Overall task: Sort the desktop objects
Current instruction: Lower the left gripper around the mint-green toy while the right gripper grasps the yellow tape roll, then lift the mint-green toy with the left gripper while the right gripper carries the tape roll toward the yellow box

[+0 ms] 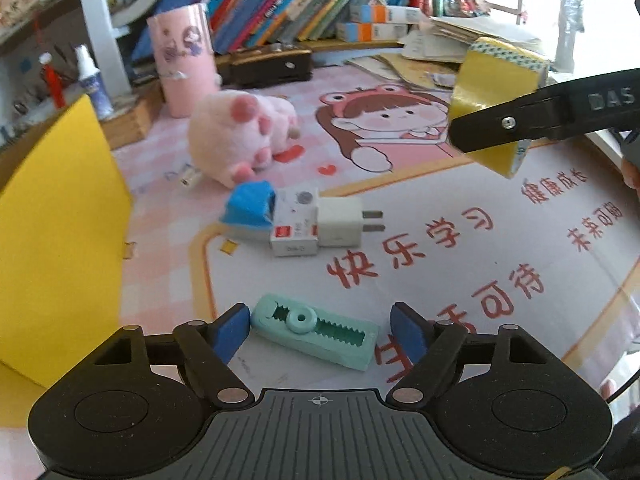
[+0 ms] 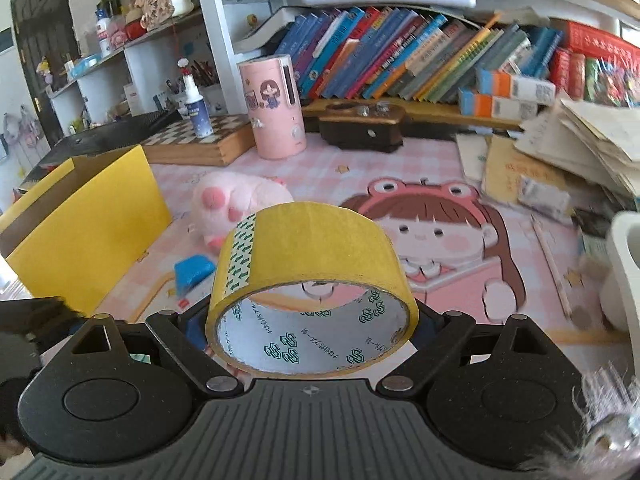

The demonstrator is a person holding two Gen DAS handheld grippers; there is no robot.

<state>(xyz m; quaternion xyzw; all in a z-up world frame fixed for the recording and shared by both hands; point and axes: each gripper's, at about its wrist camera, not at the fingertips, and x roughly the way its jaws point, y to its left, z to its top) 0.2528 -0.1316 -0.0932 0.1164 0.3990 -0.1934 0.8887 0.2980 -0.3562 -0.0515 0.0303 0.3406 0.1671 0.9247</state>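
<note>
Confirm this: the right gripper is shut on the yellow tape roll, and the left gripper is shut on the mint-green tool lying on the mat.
Not quite. The left gripper is open: in the left wrist view its blue fingers flank the mint-green tool without clamping it. The rest stands: the right gripper is shut on the yellow tape roll.

Along the top of my view runs a row of leaning books (image 2: pixel 384 56) on a wooden shelf, with a stack of loose papers (image 2: pixel 592 140) slumped at the upper right. Left of centre I see a pink cylinder (image 2: pixel 276 108) with cartoon stickers standing upright, and a dark wooden box (image 2: pixel 362 128) just beside it. Further left, a white spray bottle (image 2: pixel 196 108) stands on a chessboard box (image 2: pixel 204 144). Under it all lies the pink cartoon desk mat (image 2: pixel 460 264).
</note>
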